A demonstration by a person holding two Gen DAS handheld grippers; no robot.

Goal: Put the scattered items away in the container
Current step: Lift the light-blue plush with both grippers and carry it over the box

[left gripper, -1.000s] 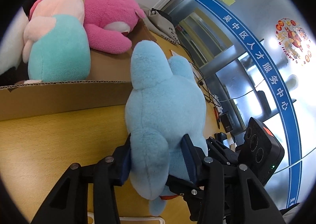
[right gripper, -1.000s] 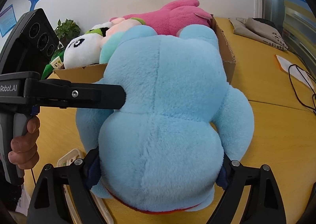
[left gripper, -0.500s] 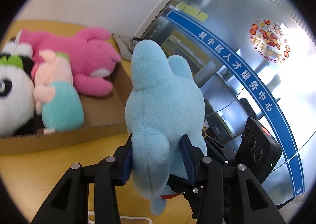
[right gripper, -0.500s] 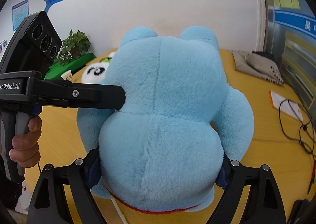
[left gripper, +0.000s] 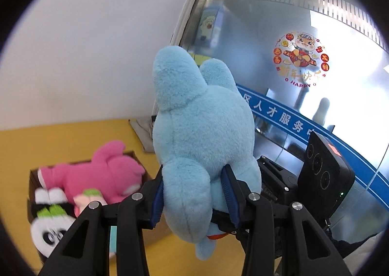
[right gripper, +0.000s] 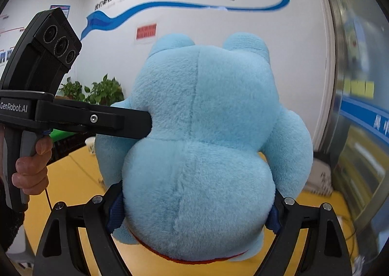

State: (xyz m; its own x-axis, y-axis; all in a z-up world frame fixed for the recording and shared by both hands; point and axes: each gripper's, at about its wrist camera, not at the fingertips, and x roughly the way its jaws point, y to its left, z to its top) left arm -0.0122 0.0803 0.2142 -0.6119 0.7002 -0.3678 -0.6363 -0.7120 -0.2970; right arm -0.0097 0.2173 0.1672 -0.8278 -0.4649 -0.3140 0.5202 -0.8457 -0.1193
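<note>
Both handheld grippers are matte black, their angular fingers lined with blue ribbed pads and fastened with round silver screws. The left gripper, seen from the right wrist, carries white "GenRobot.AI" lettering, a pistol handle and a slanted head with three round lenses. The right gripper shows the same build. A dark sleeve covers the wrist.

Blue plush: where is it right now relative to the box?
The blue plush is clamped by both grippers, left gripper on a limb and right gripper across its body, held in the air. In the left wrist view the cardboard box sits lower left.
</note>
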